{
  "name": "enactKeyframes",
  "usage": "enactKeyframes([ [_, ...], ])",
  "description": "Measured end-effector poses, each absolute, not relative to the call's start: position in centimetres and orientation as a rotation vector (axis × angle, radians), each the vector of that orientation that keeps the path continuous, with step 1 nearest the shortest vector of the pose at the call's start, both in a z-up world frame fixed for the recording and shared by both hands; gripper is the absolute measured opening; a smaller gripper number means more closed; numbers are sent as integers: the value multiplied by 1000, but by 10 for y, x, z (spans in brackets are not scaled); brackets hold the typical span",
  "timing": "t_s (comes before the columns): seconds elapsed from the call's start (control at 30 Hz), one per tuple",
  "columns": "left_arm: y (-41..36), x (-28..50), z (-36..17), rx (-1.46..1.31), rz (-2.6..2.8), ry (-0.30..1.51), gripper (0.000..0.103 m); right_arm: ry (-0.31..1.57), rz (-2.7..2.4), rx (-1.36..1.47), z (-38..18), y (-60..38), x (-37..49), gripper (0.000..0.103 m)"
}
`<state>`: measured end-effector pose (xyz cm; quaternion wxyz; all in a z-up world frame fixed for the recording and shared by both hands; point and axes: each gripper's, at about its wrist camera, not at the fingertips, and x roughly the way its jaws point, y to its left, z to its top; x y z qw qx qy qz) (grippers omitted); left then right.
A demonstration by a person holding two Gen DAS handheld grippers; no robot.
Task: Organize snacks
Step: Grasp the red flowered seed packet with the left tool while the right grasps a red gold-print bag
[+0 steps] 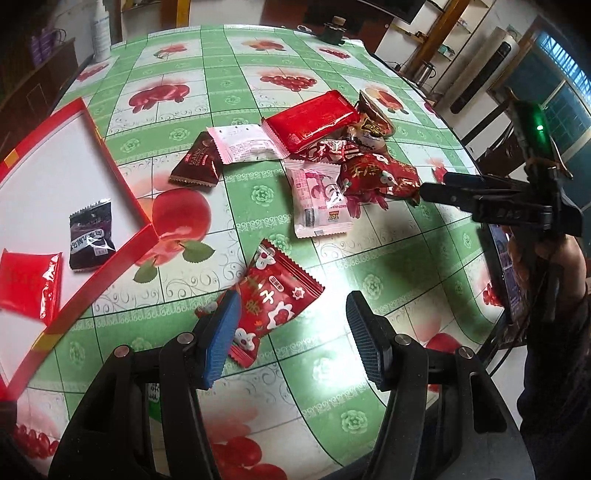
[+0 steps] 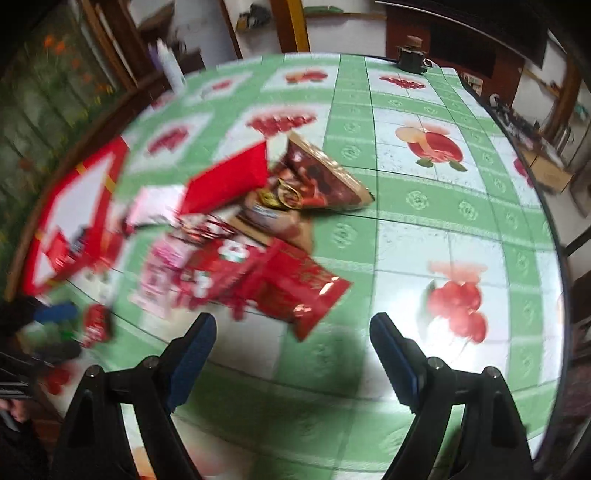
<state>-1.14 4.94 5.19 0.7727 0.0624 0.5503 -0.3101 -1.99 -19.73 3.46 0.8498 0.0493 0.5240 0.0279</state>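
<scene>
My left gripper (image 1: 295, 332) hangs open over the green fruit-print tablecloth (image 1: 399, 266). A red flower-print snack packet (image 1: 275, 295) lies flat just ahead, partly behind the left blue pad (image 1: 221, 339); neither pad presses on it. At the left, a red box (image 1: 122, 184) with a white floor holds a black packet (image 1: 90, 236) and a red packet (image 1: 29, 288). A pile of snacks (image 1: 332, 155) lies mid-table. My right gripper (image 2: 293, 339) is open and empty, with a shiny red packet (image 2: 306, 291) at the pile's near edge just ahead. This view is blurred.
A white bottle (image 1: 101, 29) and a dark jar (image 1: 334, 31) stand at the table's far edge. The table's rounded edge (image 2: 554, 229) runs close on the right, with furniture beyond. A person's hand (image 1: 546, 254) holds the right gripper (image 1: 443, 190) beside the pile.
</scene>
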Motion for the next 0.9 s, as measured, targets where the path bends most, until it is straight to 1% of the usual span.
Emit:
enactKeyframes([
  [0.13,50,-6,47,143,-669,1205,59,1157,101,15,23,-191,-10,87],
  [0.3,52,3,41,133,-684,1229,59,1152,116,-117,17,-176,-2,87],
  [0.43,54,11,39,107,-683,1218,59,1133,127,-170,13,-170,4,87],
  [0.63,47,19,22,124,-683,1257,59,1114,143,-146,6,-173,10,87],
  [0.73,48,14,22,137,-705,1259,59,1109,146,-115,7,-176,6,80],
  [0.9,50,5,24,151,-725,1261,59,1113,158,-82,7,-176,-7,80],
])
